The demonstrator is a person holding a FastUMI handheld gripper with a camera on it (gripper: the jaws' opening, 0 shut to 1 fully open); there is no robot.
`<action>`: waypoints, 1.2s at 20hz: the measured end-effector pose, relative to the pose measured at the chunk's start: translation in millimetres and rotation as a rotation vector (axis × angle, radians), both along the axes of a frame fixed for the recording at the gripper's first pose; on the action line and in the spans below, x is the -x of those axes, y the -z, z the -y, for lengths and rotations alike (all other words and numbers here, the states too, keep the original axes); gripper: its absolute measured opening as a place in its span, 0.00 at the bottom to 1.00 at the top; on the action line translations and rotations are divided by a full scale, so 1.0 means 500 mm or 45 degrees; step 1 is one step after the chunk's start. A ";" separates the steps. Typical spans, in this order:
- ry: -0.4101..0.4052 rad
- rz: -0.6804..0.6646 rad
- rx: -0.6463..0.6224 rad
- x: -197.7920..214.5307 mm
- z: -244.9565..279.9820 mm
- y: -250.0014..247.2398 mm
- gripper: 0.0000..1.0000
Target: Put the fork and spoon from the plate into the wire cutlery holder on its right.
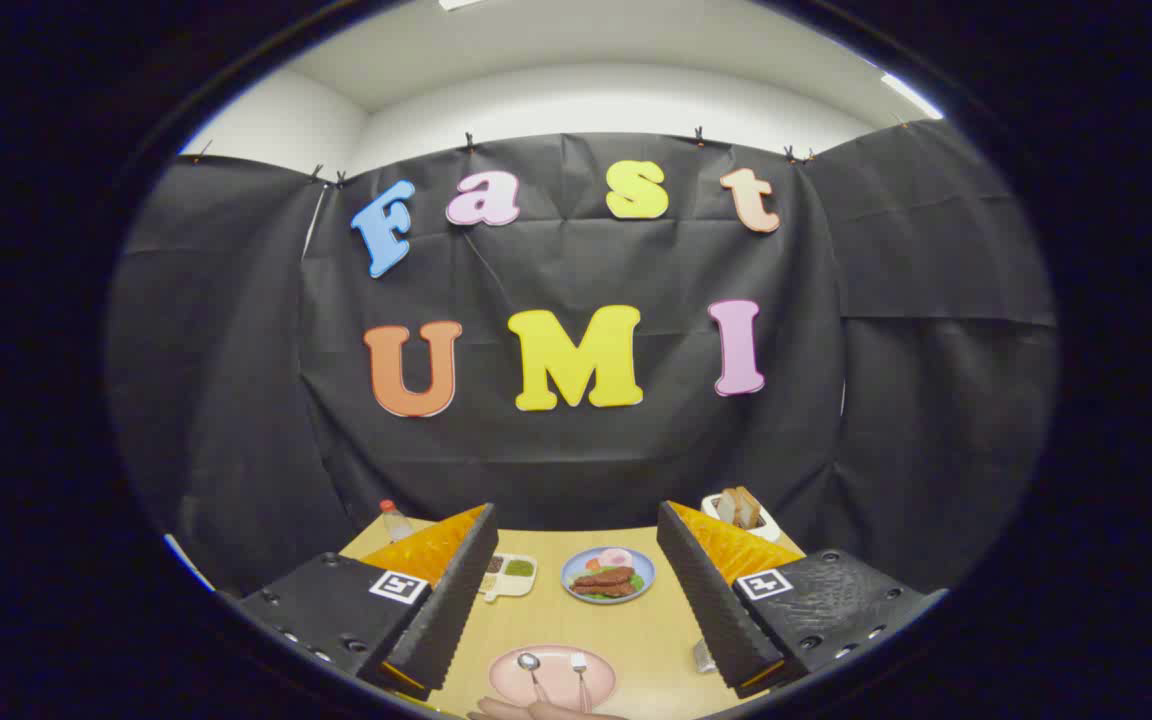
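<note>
Light wooden table [636,630] in a booth, black cloth wall behind, white ceiling above. Gripper [576,600] fingers spread wide, holding nothing. Pink plate [553,690] lies between them at the near table edge; on it spoon [531,668] left, fork [581,672] right. Right of plate, wire cutlery holder [704,657] mostly hidden behind the right finger. Hand [536,711] at plate's near rim, cut off.

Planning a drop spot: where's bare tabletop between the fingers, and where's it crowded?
Bare table lies between the open fingers, bordered by the blue food plate ahead and the pink plate nearer. The pink plate holds the spoon and fork. The far edge is crowded: bottle, divided tray, bread container.
</note>
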State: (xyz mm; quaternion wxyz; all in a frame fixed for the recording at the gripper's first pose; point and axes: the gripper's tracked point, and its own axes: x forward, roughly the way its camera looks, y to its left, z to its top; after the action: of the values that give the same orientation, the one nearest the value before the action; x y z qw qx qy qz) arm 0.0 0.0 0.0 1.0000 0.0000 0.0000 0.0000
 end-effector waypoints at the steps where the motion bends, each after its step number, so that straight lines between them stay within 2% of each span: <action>1: -0.005 0.007 0.004 -0.007 -0.005 -0.002 0.96; 8: -0.020 0.098 0.087 -0.033 -0.032 -0.018 0.96; 15: -0.011 0.002 0.117 -0.088 -0.032 0.067 0.96; 18: -0.020 -0.057 0.168 -0.120 -0.035 0.141 0.96; 24: -0.048 -0.467 0.111 -0.180 -0.029 0.417 0.96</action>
State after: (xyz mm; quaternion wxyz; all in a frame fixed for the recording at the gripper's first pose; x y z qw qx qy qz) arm 89.9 14.4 -208.5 0.9821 -0.0434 0.1824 0.0188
